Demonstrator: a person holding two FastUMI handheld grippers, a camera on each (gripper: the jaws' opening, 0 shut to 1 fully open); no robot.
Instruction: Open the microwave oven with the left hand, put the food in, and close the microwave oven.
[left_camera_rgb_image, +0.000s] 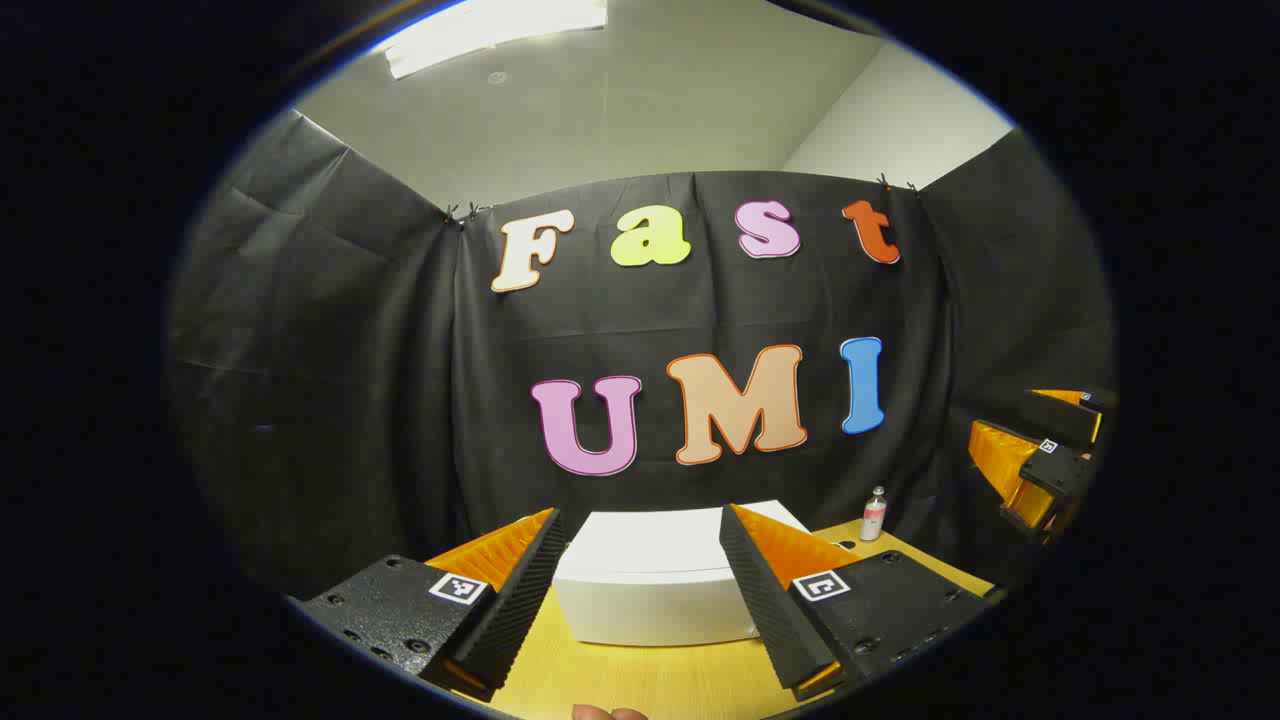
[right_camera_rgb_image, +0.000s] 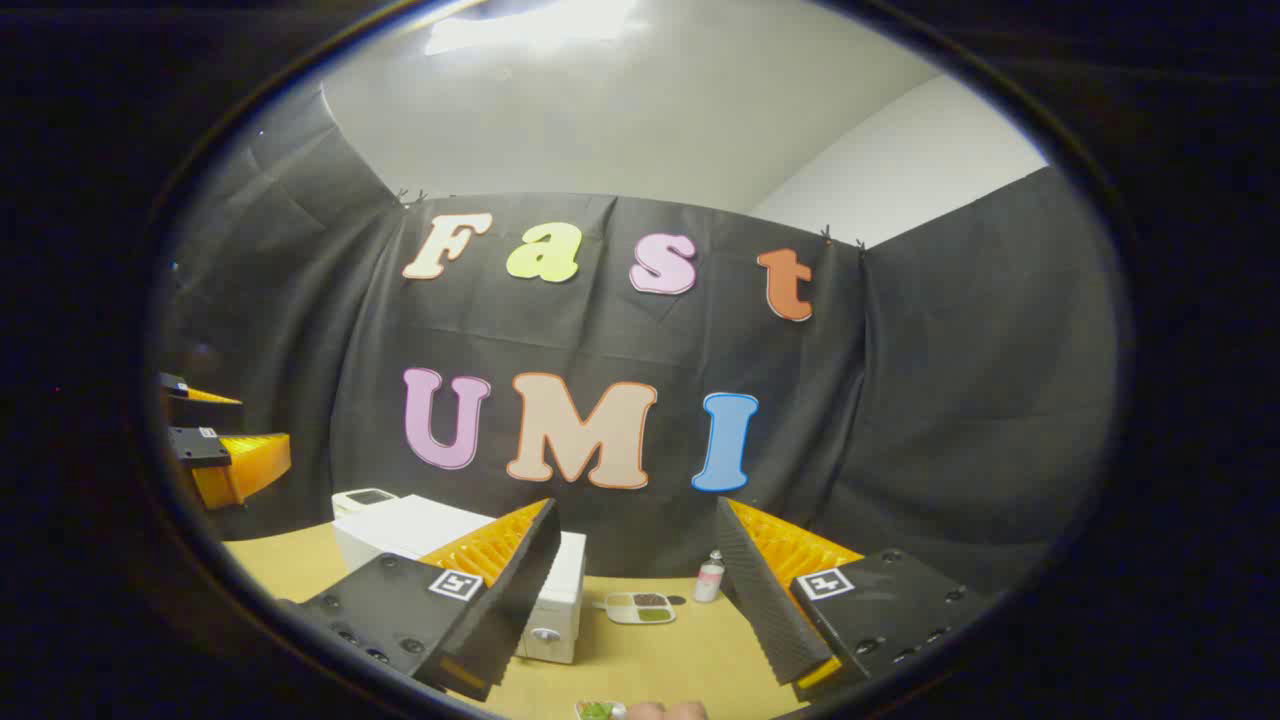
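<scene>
The microwave oven (left_camera_rgb_image: 655, 585) stands on the wooden table (left_camera_rgb_image: 640, 675), a white box seen from above and in front in the left gripper view, directly ahead between the left gripper's own fingers; its door appears closed, though the front face is seen at a steep angle. In the right gripper view the same microwave oven (right_camera_rgb_image: 555, 600) sits left of centre, its control side with a round knob facing the camera, partly hidden behind that gripper's left finger. The food on view is a compartmented tray (right_camera_rgb_image: 640, 607) lying flat on the table to the right of the oven, well apart from it, holding dark and green portions. A second item with green contents (right_camera_rgb_image: 598, 710) shows at the bottom edge of the right gripper view, cut off and too partial to identify. A small bottle (right_camera_rgb_image: 709, 578) with a pale label stands upright beyond the tray near the black cloth wall; the same bottle (left_camera_rgb_image: 874, 514) shows right of the oven in the left gripper view. The left gripper (left_camera_rgb_image: 640, 610) hangs above the table with its jaws spread wide, holding nothing. The right gripper (right_camera_rgb_image: 635, 610) is likewise spread wide and empty, raised above the table. Nothing lies between the left gripper and the oven.
</scene>
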